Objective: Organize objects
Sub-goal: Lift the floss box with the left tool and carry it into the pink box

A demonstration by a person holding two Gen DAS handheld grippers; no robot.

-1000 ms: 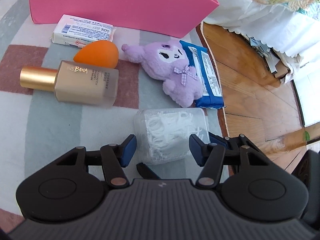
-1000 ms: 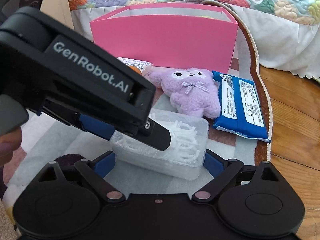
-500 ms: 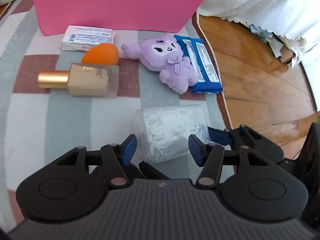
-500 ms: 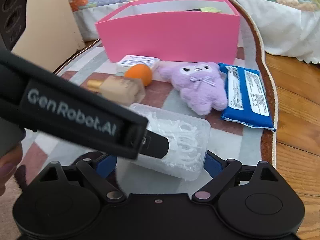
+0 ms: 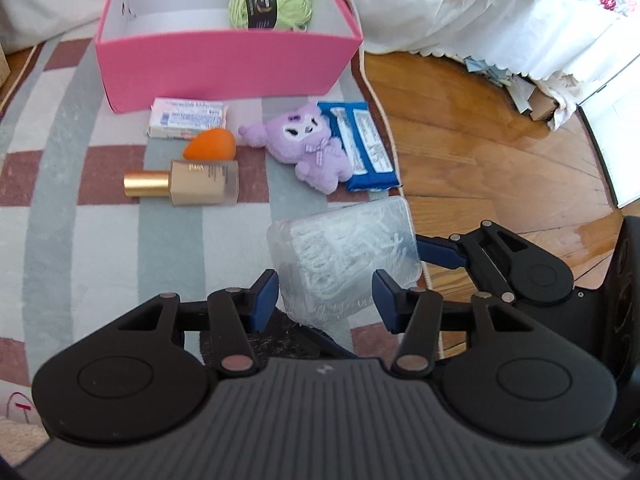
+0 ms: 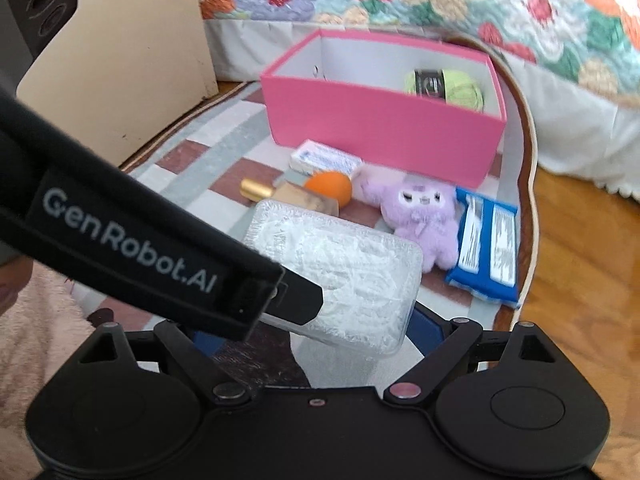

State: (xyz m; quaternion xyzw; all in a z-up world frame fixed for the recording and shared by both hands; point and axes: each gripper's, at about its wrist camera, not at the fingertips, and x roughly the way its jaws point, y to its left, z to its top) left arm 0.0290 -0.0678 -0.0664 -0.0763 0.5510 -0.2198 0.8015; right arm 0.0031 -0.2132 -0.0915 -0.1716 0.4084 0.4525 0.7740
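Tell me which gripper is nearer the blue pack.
Right. The right gripper holds the box from the rug's edge side, with the blue pack just ahead of it. The left gripper, jaws just closing on the box, sits at its near end, farther back.

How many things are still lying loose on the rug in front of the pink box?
5: a white packet nearest the box, an orange sponge, a gold-capped bottle, a purple plush, and a blue pack at the rug's edge.

Items grouped on rug [image 5: 80, 240] before open box [image 5: 224, 64].
Yarn ball [image 5: 270, 4] in box; packet [image 5: 188, 117] before box wall, sponge [image 5: 210, 143] and bottle [image 5: 184, 182] nearer; plush toy [image 5: 308, 148] to their right, touching wipes pack [image 5: 366, 148] at rug's right edge.
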